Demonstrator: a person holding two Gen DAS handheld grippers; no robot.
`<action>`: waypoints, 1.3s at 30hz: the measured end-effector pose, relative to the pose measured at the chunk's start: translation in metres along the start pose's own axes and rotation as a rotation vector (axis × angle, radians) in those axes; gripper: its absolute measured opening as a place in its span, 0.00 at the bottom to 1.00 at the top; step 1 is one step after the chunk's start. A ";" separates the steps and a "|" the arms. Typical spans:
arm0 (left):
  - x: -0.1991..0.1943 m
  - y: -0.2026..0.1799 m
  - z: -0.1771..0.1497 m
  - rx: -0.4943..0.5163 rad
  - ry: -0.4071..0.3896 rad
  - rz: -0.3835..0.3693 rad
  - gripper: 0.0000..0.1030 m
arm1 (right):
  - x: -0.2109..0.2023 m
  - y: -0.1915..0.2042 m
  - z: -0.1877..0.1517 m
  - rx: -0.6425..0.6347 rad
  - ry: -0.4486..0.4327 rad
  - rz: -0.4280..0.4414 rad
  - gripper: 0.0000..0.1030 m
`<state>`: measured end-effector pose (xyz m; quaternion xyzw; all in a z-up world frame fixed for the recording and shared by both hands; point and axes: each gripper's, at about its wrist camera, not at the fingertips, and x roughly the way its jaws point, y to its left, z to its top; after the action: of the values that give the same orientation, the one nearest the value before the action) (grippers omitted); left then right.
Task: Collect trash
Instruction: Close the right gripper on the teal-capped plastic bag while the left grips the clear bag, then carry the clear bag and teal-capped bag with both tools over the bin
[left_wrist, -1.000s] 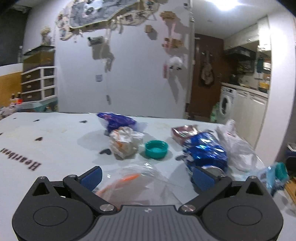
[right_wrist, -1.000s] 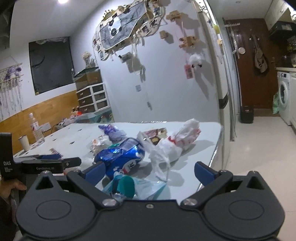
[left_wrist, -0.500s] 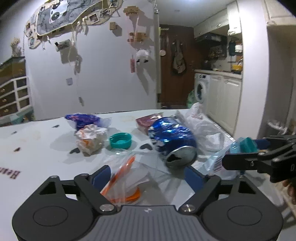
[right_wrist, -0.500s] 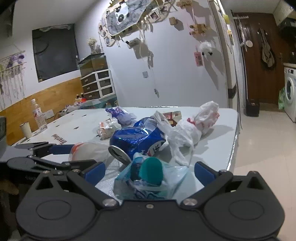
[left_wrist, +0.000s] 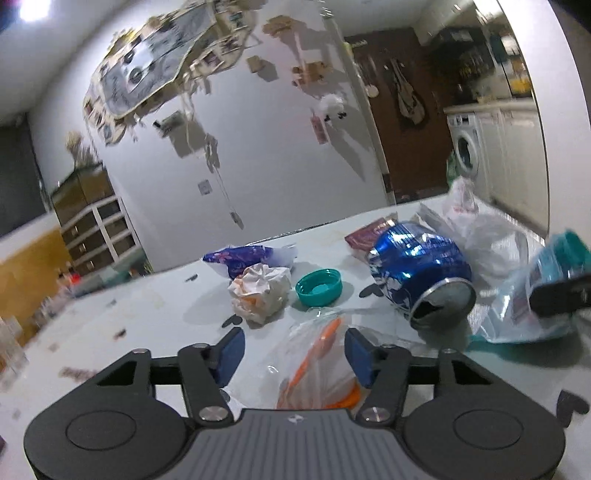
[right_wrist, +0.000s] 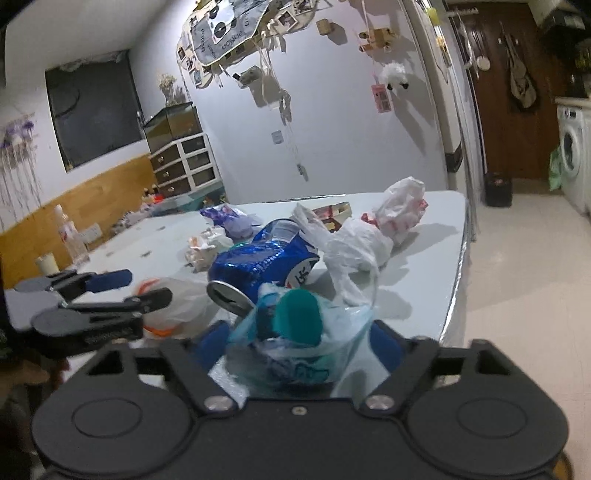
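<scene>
Here both claws are closing at once, each around its own piece of rubbish near the front edge of the tabletop (left_wrist: 129, 314).

The left gripper (left_wrist: 295, 354) has a clear bag (left_wrist: 317, 354) with something orange inside lying between its blue pads; the jaws are about half spread and not yet pressing on the plastic. The right gripper (right_wrist: 295, 339) has a crumpled bottle (right_wrist: 295, 332) with a teal cap between its pads, close to the front right corner, and the pads look to be just at its sides. I cannot tell whether they bite yet.

To do this well, I would finish both squeezes before lifting. The bag is slack and slippery, so the left pads should gather a fold of it low down and not skim the top. The bottle is springy and may squirt forward toward the table's right edge, so close on its body, not on the cap.

The dented blue can (left_wrist: 421, 273) lies just beyond both targets, and the loose teal cap (left_wrist: 319, 288) and paper wad (left_wrist: 260, 291) sit farther in. Lift straight up so the can does not roll.
</scene>
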<state>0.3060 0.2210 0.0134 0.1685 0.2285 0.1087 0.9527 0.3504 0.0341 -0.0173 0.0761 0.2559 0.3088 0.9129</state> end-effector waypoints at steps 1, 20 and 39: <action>0.001 -0.005 0.001 0.028 0.004 0.015 0.54 | 0.000 -0.001 0.000 0.009 0.004 0.005 0.70; 0.014 -0.019 0.003 0.058 0.048 0.095 0.11 | -0.010 -0.002 0.000 -0.043 0.018 0.013 0.43; -0.065 -0.020 0.014 -0.387 -0.114 -0.054 0.07 | -0.059 -0.008 0.008 -0.091 -0.088 0.028 0.39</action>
<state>0.2587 0.1808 0.0438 -0.0181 0.1537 0.1152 0.9812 0.3190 -0.0074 0.0122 0.0517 0.2000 0.3291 0.9214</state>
